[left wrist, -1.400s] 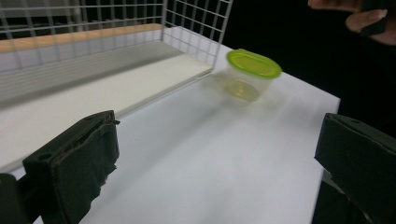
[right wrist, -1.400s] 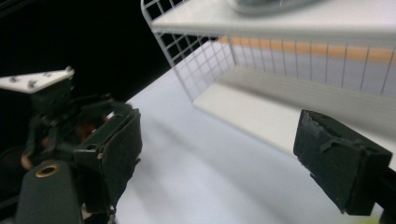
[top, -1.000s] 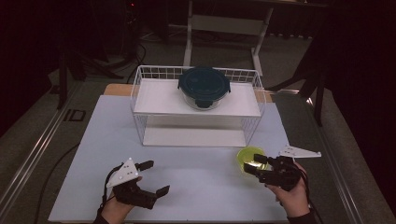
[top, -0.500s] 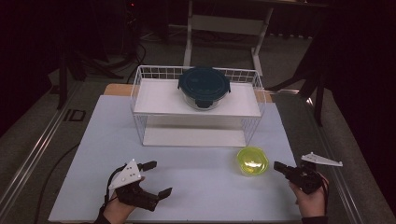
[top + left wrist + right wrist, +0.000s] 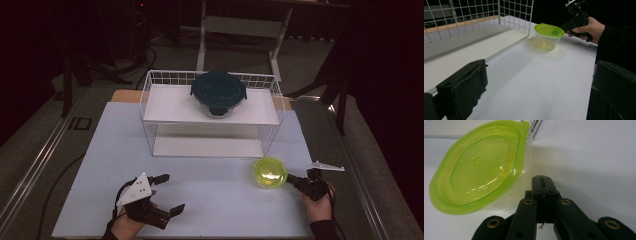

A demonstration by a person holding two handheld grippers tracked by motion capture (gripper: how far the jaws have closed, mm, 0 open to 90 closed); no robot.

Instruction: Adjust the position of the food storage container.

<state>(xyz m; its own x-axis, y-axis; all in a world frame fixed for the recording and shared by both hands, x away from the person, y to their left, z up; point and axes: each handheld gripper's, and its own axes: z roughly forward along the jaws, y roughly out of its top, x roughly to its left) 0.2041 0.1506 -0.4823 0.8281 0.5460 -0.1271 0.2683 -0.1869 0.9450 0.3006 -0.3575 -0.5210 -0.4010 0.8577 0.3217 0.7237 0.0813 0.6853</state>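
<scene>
A clear tub with a lime-green lid (image 5: 270, 172) stands on the white table, in front of the rack's right end. My right gripper (image 5: 292, 180) lies just right of it, shut and holding nothing. In the right gripper view the closed jaws (image 5: 541, 179) point at the tub's wall (image 5: 480, 168), close beside it; contact is unclear. My left gripper (image 5: 171, 192) rests open near the front left, far from the tub. Its view looks between wide-apart jaws (image 5: 540, 66) to the tub (image 5: 549, 35) and the right gripper (image 5: 577, 17) in the other hand.
A white wire rack (image 5: 150, 100) stands at the back of the table. A dark teal lidded container (image 5: 218, 93) sits on its upper shelf. The rack's lower shelf (image 5: 207, 146) holds nothing. White table surface (image 5: 215, 200) lies between the two grippers.
The right gripper drew away to the right from the green-lidded tub, then came back left to its side. The tub stayed put. The left gripper barely shifted.
</scene>
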